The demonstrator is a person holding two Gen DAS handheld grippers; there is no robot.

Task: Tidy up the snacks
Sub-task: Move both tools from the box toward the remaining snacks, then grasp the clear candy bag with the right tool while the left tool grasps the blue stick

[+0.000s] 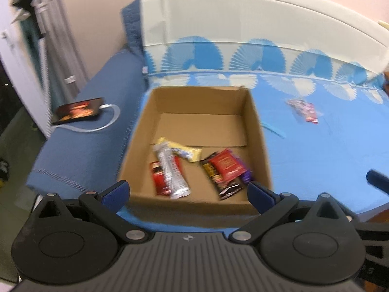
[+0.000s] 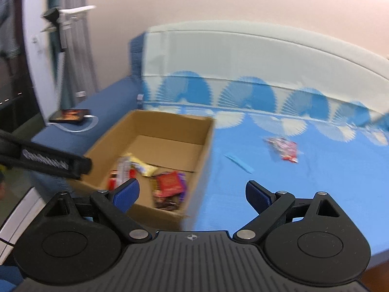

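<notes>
An open cardboard box (image 1: pixel 257 126) stands on the blue bed and holds several snack packets: a silver one (image 1: pixel 170 170), a yellow one (image 1: pixel 184 152) and a red one (image 1: pixel 226 165). It also shows in the right wrist view (image 2: pixel 204 143). One red-and-clear snack packet (image 1: pixel 304 109) lies on the sheet to the right of the box, also in the right wrist view (image 2: pixel 284 148). My left gripper (image 1: pixel 188 194) is open and empty over the box's near edge. My right gripper (image 2: pixel 192 196) is open and empty, near the box's right front corner.
A phone (image 1: pixel 77 110) with a white cable lies on the dark blue blanket left of the box. A small blue strip (image 2: pixel 239 161) lies on the sheet. The white headboard (image 1: pixel 243 17) stands behind. The left gripper's body (image 2: pixel 46 160) crosses the right view's left side.
</notes>
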